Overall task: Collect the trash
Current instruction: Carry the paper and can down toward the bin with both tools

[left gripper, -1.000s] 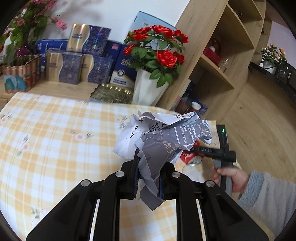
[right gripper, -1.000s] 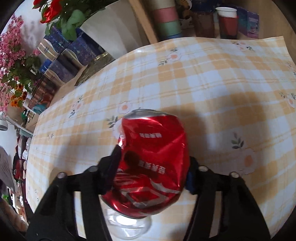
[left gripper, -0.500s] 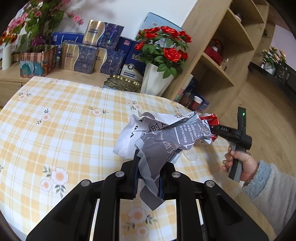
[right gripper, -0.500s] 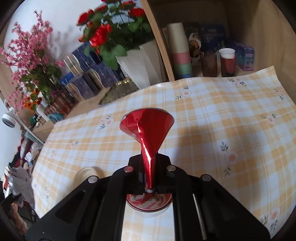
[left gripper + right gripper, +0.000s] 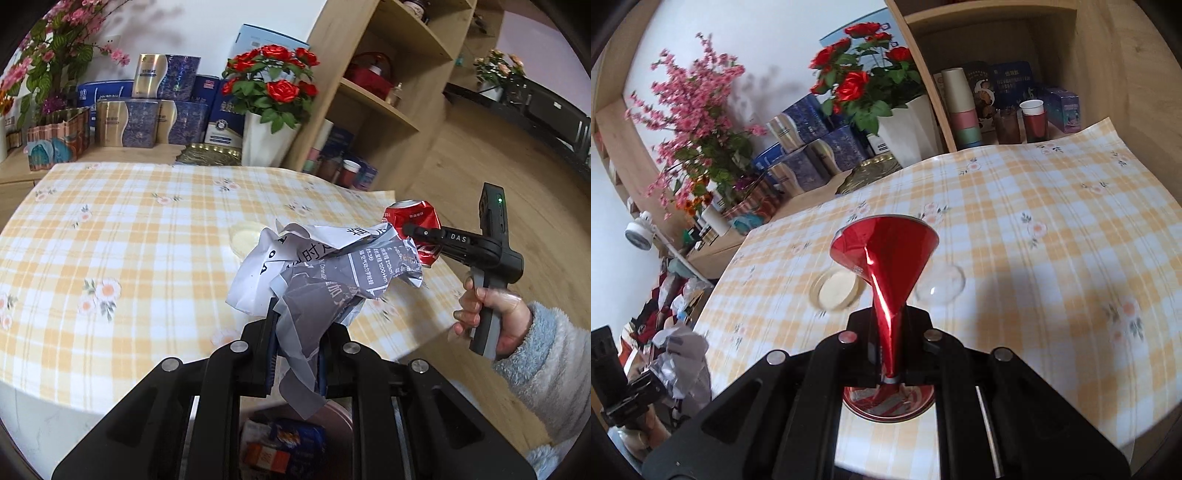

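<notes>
Black plastic jaws of the left hand-held gripper (image 5: 295,354) are pinched nearly shut on a crumpled sheet of grey and white printed paper (image 5: 325,273), gripped by a lower fold so the bulk billows above the pads; beneath them a round bin (image 5: 336,417) with packaging inside shows at the bottom of the left wrist view, so the paper seems close to its drop; being light and soft, it should fall freely once released, though a loose corner could snag on a pad. Beside it, the right hand-held gripper (image 5: 890,354) is clamped tight on a red aluminium drink can (image 5: 886,266), its waist squashed flat between the pads while both ends flare out; thin metal like this is light, slick and sharp at creases, so the flattened middle looks the surest hold. A person's hand (image 5: 491,314) in a fluffy pale sleeve (image 5: 546,362) carries that tool. Further off, on the bench (image 5: 110,229) with its yellow checked floral cloth, lie a round cream lid (image 5: 836,290) and a clear plastic dome (image 5: 940,286), seemingly trash not yet collected; beyond stands a white vase of red roses (image 5: 266,110).
</notes>
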A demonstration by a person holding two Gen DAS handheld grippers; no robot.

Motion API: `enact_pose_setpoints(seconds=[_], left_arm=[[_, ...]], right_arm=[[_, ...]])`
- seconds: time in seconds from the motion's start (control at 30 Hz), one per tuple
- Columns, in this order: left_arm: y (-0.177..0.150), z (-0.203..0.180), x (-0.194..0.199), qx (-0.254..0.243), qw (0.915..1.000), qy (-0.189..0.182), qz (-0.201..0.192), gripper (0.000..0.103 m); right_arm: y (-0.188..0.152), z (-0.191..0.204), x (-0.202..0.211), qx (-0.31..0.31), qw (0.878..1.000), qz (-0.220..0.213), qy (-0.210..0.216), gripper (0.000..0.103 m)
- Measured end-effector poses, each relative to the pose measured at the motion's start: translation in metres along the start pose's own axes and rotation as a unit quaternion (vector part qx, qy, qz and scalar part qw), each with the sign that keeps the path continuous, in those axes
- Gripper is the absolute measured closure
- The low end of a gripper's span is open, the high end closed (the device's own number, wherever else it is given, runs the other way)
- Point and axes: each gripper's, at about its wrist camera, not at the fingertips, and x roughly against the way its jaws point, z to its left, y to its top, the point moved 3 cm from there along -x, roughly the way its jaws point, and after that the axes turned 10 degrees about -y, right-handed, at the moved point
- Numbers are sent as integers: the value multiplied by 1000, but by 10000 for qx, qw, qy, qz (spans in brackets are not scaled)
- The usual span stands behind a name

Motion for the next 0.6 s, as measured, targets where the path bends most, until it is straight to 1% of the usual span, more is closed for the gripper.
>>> enact_pose_setpoints(seconds=[0.27,0.43,0.6], left_arm=[[-39,-23,24,-44,9999,-60,100,86],[-61,-27,34,-27,9998,-43,168,86],[-78,-27,40,32,9997,-9,248,86]], right_arm=[[-58,12,48,107,9998,37,163,93],[-95,20,61,143,9994,179,265,93],[-135,38,65,543,9973,425,246,93]])
